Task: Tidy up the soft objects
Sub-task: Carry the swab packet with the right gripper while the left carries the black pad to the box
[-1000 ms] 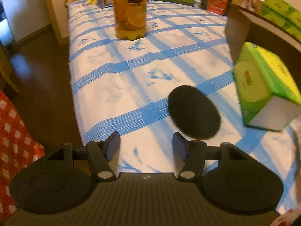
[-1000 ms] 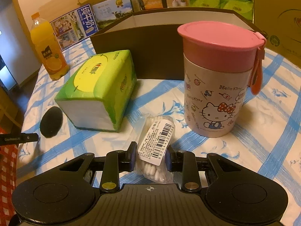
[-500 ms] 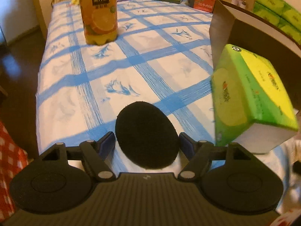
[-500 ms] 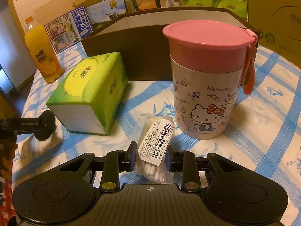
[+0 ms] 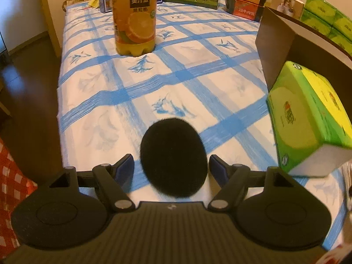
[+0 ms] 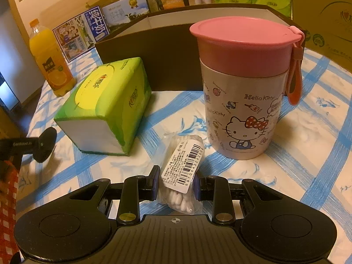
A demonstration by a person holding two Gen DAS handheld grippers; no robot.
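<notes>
Left tongs (image 5: 171,169): spread wide, jaws just been opening further; the black foam pad (image 5: 173,157) lies between the fingers with a gap on each side, so nothing is gripped.
Black foam pad: flat on the blue-checked cloth (image 5: 154,83) of the counter, near its edge, a little way from the green tissue pack (image 5: 312,118).
Right tongs (image 6: 175,184): partly closed and clenched on the bag of cotton swabs (image 6: 182,176), pads pressing both sides of the plastic near the barcode label; whether the bag rests on the cloth or is lifted I cannot tell.
Green tissue pack: lying on the cloth just in front of the open brown box (image 6: 167,50), apart from both tongs.
Pink-lidded cup (image 6: 244,92): upright beside the swab bag, not soft, probably not part of the job.
Orange juice bottle (image 5: 134,15): upright further back, well away from the pad.
Progress: early, by my reading; the little of the box's inside that shows holds nothing, and pad, swabs and tissue pack are all outside it.
Left to do: close on the pad, then carry pad, swabs and tissue pack, probably to the box.
</notes>
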